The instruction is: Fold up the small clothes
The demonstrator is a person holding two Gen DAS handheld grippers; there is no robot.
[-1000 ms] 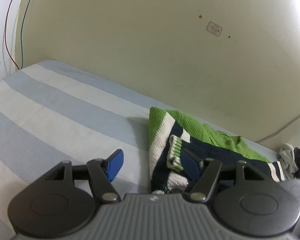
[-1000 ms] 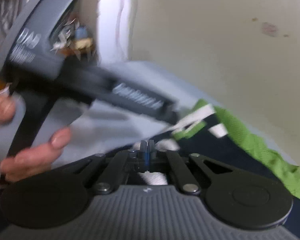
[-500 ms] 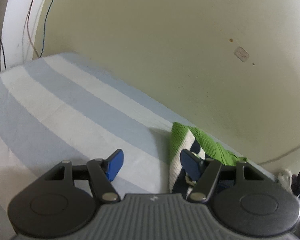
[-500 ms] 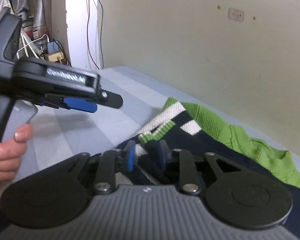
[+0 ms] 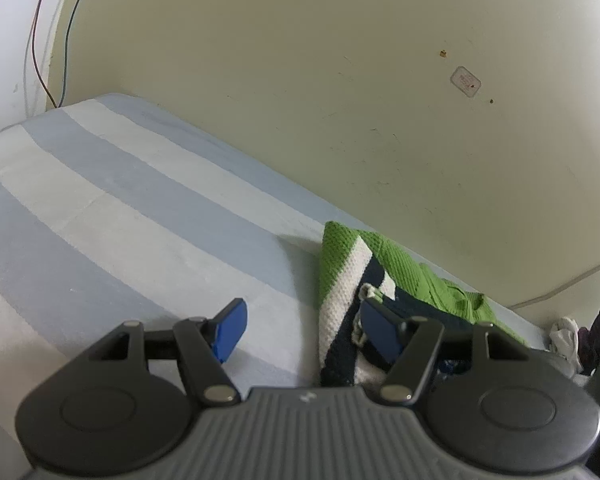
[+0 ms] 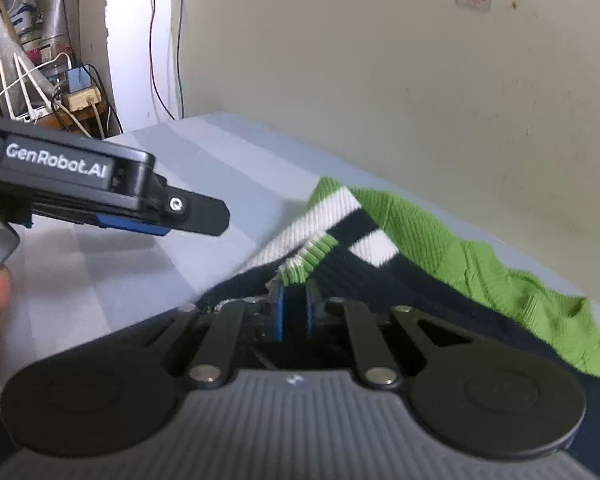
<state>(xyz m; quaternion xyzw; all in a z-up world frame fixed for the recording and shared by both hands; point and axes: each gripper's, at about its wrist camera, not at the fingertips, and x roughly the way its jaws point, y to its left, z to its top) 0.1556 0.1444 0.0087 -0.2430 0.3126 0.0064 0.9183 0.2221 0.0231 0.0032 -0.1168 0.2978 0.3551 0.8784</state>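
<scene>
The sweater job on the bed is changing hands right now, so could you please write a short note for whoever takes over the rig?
Right hand-held gripper: jaws nearly together, pinching the ribbed green-and-white cuff of the sweater.
Left hand-held gripper: open, holding nothing, over the striped sheet at the sweater's left edge; one pad is in front of the knit.
Sweater: green, white and navy, lying crumpled on the bed near the wall.
Done: cuff gripped; the sleeve seems partly drawn across the body.
Left: probably lay the sleeve flat, fold the body, then smooth it. No neat fold shows yet.
</scene>
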